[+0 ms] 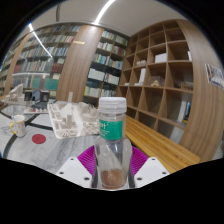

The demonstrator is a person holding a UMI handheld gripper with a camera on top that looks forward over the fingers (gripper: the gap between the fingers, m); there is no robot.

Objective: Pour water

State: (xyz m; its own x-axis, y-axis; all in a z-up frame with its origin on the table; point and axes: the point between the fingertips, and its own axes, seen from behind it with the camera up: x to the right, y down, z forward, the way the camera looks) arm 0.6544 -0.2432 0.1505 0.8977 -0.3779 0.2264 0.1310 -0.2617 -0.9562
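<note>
Library shelves behind table [170,150]; our tongs [113,172] clamp capped bottle [113,140], apparently lifted. Next: carry toward plastic cup [66,120], uncap, tilt.

Your claw [113,165] grips a capped bottle [113,140] upright at the frame's lower centre, purple pads [88,156] pressing its sides. A clear plastic cup [66,119] stands left on the worktop [165,143]; bookshelves [160,70] fill the background.

Clear plastic bottle with white cap [113,140] — base hidden between the fingers; label print too small to read; distant shelved books [45,50] indistinct.
</note>
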